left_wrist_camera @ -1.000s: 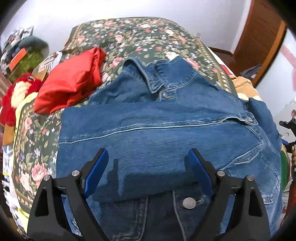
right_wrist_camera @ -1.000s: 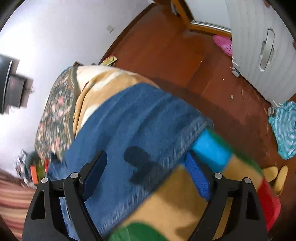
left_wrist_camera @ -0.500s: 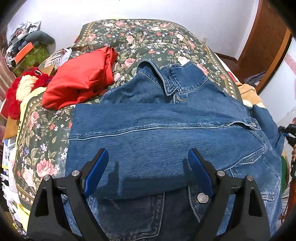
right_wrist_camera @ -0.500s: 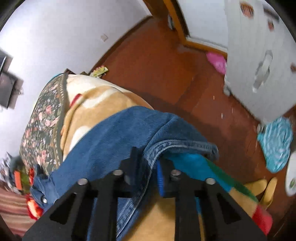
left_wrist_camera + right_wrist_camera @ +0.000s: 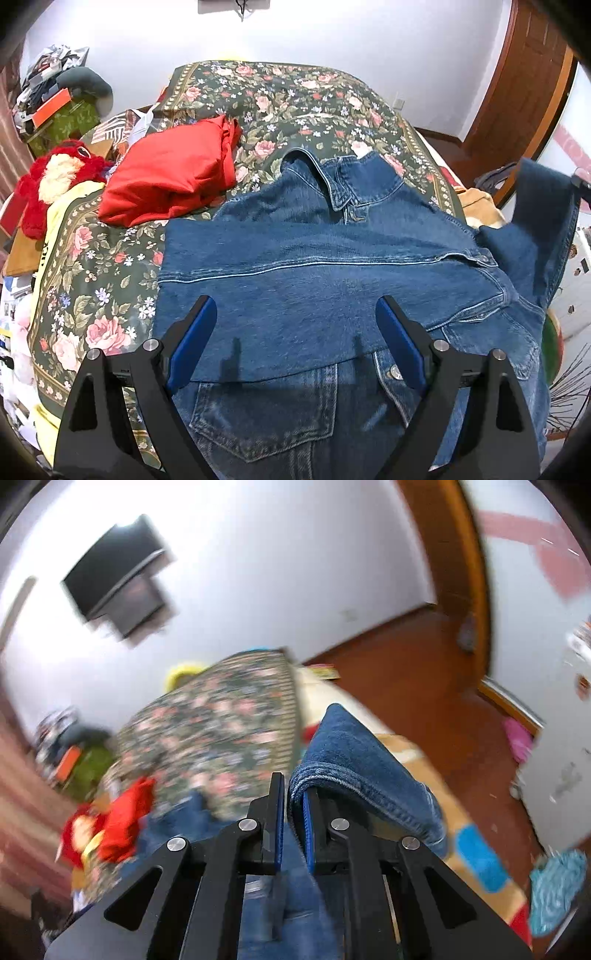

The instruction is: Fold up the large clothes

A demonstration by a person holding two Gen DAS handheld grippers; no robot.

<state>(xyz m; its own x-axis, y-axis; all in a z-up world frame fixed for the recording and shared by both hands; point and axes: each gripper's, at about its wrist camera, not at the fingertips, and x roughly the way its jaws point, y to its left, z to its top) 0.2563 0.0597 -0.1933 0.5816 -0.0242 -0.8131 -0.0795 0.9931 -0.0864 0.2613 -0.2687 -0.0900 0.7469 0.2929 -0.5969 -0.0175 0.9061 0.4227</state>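
Denim jacket (image 5: 332, 280): lies front-up on the floral bedspread (image 5: 280, 96), one sleeve already folded across the chest; right gripper (image 5: 293, 812) pinches the other sleeve (image 5: 543, 221), raised off the bed's right edge; left gripper (image 5: 295, 339) hovers spread above the hem, holding nothing. Step in hand, by judgement: the second sleeve fold, the next move carrying that cuff over the chest and laying it flat. Containers: none apparent, though the right view is blurred

Bare floral bedspread (image 5: 280, 96) lies open beyond the denim jacket (image 5: 314, 280), near the wall. Left of the collar, a folded red garment (image 5: 173, 184) blocks the way, and a red plush toy (image 5: 55, 181) crowds the bed's left edge.
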